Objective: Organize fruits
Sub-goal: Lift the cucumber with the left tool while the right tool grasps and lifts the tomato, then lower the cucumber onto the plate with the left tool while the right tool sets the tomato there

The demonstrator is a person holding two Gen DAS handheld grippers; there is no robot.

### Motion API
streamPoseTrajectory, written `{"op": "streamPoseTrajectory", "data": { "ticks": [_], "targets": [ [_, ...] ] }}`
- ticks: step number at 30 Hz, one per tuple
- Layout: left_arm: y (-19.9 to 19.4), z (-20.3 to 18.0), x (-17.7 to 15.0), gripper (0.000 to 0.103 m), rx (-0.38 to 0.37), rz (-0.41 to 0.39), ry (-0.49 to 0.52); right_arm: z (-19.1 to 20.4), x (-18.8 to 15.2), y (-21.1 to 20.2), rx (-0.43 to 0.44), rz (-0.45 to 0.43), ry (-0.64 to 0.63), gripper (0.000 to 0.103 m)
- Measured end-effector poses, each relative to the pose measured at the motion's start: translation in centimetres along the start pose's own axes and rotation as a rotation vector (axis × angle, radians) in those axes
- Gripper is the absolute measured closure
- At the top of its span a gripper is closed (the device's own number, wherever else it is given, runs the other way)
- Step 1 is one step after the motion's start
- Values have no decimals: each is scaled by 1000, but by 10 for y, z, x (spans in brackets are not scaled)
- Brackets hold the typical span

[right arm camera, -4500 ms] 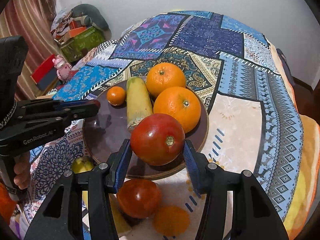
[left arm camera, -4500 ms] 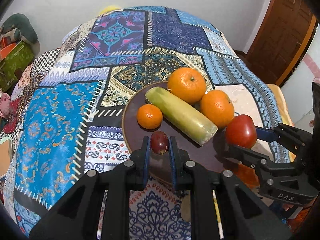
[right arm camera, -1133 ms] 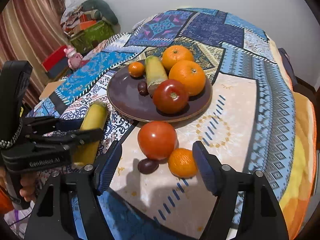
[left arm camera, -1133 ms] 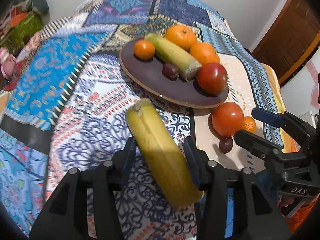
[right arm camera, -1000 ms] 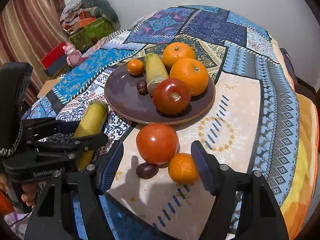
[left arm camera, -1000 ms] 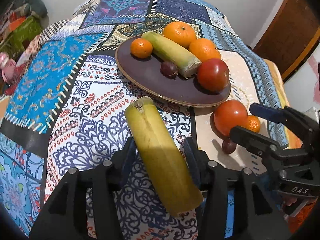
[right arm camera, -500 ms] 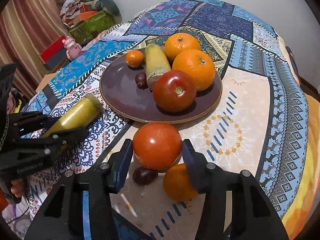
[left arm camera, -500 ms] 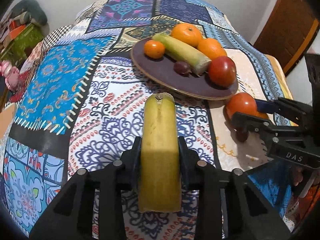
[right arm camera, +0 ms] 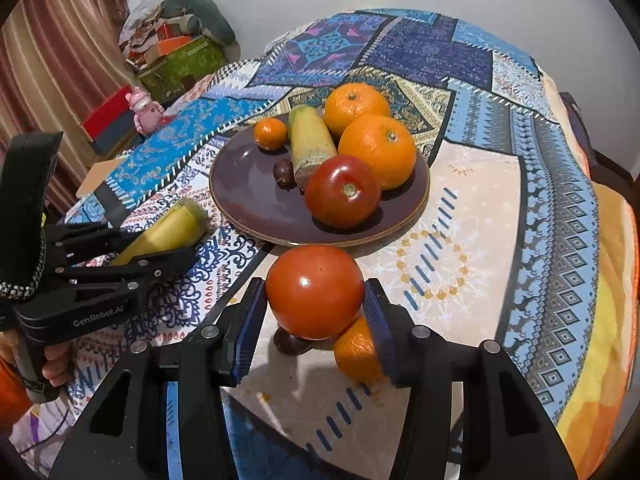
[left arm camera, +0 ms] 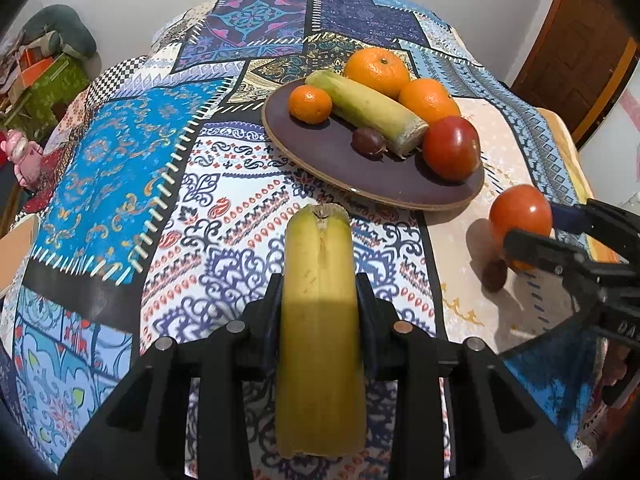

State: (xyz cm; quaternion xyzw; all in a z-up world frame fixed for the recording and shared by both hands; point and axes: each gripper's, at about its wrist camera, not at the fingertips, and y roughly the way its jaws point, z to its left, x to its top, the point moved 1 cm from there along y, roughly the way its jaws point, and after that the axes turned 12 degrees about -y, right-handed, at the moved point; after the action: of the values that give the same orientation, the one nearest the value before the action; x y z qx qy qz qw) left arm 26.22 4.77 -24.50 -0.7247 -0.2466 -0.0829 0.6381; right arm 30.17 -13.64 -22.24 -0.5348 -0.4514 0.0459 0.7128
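Since a second ago both jaws have been closing: the banana [left arm camera: 320, 336] is clamped in the left gripper [left arm camera: 320, 304], the tomato [right arm camera: 315, 292] in the right gripper [right arm camera: 315, 312], near the plate [right arm camera: 248, 184]. Squeezing may bruise the tomato; lifting may roll the small orange [right arm camera: 356, 350] beside it.

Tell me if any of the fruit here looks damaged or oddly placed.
Both bananas look cut short: the one on the plate shows a flat, sliced end, and the one in the left tongs ends bluntly too. A small orange and a dark fruit sit off the plate, beneath the tomato in the right tongs.
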Motion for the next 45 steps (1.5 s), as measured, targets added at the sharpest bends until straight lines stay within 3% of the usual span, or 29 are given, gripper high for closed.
{"op": "streamPoseTrajectory", "data": {
  "ticks": [27,32,45],
  "targets": [
    [-56,-2,50,69,-71,-151,-2,-6,43,-18,-33,-107,-10,57],
    [-49,-11,72,69,-76,-180,-8,-8,59,-14,-43,-118,-21,57],
    [3,-21,123,69,-103,-144,-67,-22,87,18,-71,-83,-50,57]
  ]
}}
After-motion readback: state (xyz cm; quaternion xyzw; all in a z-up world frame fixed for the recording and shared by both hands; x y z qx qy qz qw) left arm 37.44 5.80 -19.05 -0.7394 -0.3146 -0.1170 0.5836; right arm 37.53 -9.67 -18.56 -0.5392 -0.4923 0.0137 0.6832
